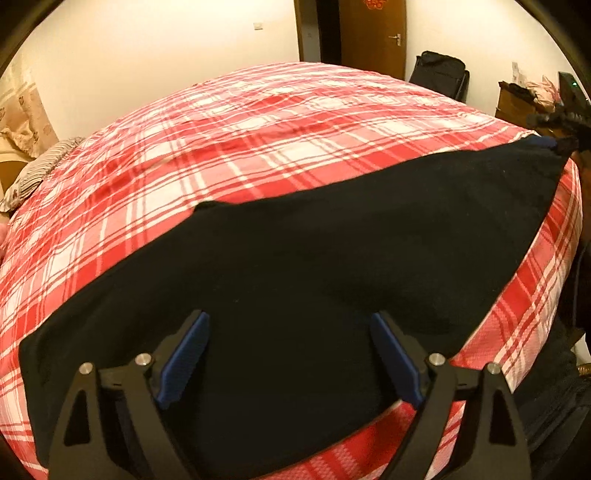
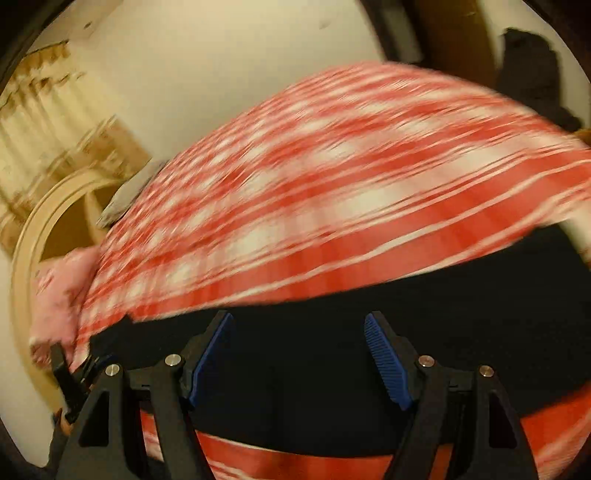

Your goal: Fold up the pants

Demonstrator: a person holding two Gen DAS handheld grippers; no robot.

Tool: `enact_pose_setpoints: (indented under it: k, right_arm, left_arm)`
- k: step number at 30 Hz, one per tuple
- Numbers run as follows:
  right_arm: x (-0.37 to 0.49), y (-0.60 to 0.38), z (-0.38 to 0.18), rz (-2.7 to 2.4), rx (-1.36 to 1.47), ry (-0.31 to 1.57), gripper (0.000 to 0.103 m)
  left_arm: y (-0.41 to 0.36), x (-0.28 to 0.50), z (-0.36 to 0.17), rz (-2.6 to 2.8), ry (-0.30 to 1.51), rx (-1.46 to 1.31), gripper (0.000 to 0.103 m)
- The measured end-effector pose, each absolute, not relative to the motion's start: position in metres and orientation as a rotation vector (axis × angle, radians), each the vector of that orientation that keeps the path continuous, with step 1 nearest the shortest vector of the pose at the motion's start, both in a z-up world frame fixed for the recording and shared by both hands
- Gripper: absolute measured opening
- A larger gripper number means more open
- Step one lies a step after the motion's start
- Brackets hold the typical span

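- The left gripper (image 1: pixel 290 354), black-framed with ribbed blue pads, stands wide with nothing between its jaws; it hovers over the near end of the black, soft cloth pants (image 1: pixel 295 266), and neither pad presses the fabric.
- The right gripper (image 2: pixel 299 360), of the same build, also stands wide and empty above the pants (image 2: pixel 332 369); its view is heavily smeared, so whether a pad brushes the cloth I cannot tell.
- The pants lie flat as one long dark band along the near edge of the red-and-white checked bed cover (image 1: pixel 258 140), apparently already doubled leg on leg, running from the left gripper away to a far corner.
- At that far corner of the pants the other gripper (image 1: pixel 561 127) shows small and dark, just beside the cloth.
- Beyond the pants, across the bed cover, a striped pillow (image 1: pixel 40 166) lies at the edge, and a brown wooden door (image 1: pixel 373 33) stands in the back wall.
- Risks, as I judge them: a pinch that takes only the top layer would pull the doubled legs apart; a pinch too deep would catch the bed cover and drag it along; hands moving unevenly would skew the next fold; the pants lie so near the bed's edge that a tug could slide them off.
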State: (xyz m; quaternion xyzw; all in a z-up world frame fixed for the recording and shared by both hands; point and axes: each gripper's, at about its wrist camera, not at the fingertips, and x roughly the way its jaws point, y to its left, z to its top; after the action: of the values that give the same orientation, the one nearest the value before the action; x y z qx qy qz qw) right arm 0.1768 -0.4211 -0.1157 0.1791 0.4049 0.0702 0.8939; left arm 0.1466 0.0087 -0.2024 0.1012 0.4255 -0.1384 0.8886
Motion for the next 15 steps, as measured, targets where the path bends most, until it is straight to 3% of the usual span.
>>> enact_pose_setpoints:
  k: [7, 15]
  right_arm:
    - [0.184, -0.521, -0.122, 0.004, 0.514, 0.882, 0.072]
    - [0.209, -0.558, -0.140, -0.054, 0.583, 0.825, 0.070]
  left_arm:
    - [-0.005, 0.147, -0.203, -0.303, 0.885, 0.217, 0.091]
    - [-0.012, 0.144, -0.200, -0.317, 0.888, 0.244, 0.091]
